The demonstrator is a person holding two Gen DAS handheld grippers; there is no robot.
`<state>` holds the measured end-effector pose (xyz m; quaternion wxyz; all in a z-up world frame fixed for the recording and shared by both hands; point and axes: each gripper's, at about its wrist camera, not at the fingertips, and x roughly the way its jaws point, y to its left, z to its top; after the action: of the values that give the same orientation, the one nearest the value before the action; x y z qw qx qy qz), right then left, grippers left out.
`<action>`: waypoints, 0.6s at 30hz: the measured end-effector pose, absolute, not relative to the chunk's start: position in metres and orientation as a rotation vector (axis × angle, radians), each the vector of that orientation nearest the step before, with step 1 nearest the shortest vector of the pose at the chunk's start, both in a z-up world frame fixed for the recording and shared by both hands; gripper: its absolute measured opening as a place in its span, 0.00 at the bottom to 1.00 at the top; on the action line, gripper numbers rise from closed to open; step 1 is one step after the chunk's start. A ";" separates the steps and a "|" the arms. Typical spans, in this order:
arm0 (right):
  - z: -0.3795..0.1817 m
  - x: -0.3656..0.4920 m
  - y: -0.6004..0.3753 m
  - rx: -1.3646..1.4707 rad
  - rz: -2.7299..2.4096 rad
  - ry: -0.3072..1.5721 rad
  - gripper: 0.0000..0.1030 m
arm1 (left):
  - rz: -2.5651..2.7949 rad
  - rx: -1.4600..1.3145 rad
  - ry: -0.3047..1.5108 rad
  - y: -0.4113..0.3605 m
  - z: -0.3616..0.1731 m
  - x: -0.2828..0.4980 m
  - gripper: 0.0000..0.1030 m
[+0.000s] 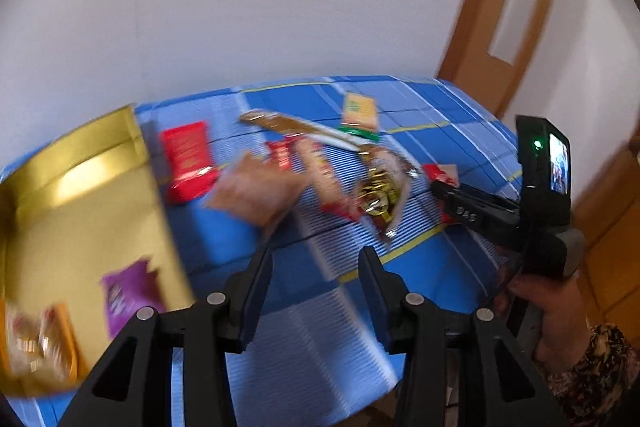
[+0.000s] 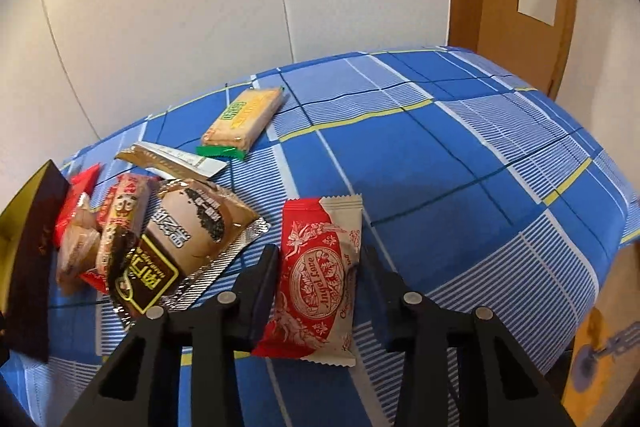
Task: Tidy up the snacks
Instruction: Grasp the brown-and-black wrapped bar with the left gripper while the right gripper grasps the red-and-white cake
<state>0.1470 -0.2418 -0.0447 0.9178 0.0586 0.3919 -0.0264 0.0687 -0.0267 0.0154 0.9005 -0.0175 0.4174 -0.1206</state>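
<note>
Here the right gripper [image 2: 318,261] pinches the red-and-cream snack packet [image 2: 320,275] by its 2 long sides, a finger [image 2: 264,279] pressed to each edge. The packet's long axis runs along the fingers, its crimped far end pointing away toward the wall, its near end low between the jaws, over the blue checked cloth [image 2: 460,163]. The left gripper [image 1: 316,267] stands spread with nothing between its jaws, above the cloth beside the gold box [image 1: 80,187]. A heap of snacks [image 2: 160,227] lies left of the packet.

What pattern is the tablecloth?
Blue plaid tablecloth with white stripes and thin yellow lines; clearest in the right wrist view.
</note>
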 end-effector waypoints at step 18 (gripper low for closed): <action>-0.047 0.148 -0.264 0.242 -0.145 0.793 0.40 | -0.397 0.196 0.994 -0.115 -0.020 0.171 0.67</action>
<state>0.1484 -0.2644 -0.0470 0.9128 0.1173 0.3849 -0.0704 0.1708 -0.1145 -0.0200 0.8557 0.0931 0.4727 -0.1887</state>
